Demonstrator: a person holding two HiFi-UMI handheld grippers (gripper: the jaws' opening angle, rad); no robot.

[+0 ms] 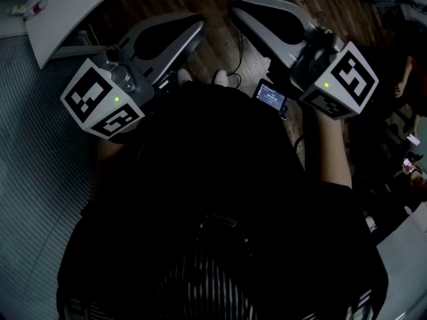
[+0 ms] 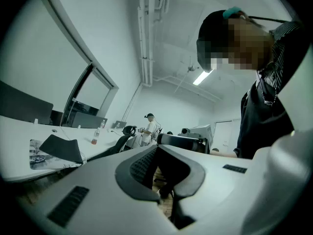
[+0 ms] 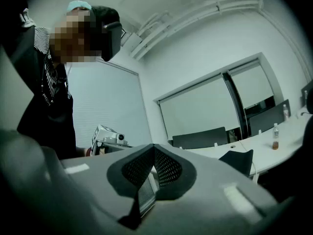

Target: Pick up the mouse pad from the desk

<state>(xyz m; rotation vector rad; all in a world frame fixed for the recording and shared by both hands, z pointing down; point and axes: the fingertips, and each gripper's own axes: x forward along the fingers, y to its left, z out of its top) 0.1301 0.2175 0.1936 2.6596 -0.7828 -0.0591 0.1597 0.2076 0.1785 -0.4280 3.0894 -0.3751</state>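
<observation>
Idle pose, nothing grabbed yet
Left gripper (image 2: 157, 148) and right gripper (image 3: 154, 147): jaws clenched on nothing, held level clear of the surface (image 2: 19, 131), probably parked before reaching.

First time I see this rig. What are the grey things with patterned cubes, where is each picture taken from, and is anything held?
A person holds a two-jaw tool in each hand: the left gripper and the right gripper; the cubes are part of them. The head view looks down from the person's head to a wooden floor. Each gripper view looks along its own jaws. Both pairs are shut and empty. On the white desk sit a dark pad, probably the mouse pad, untouched, and a bottle.
</observation>
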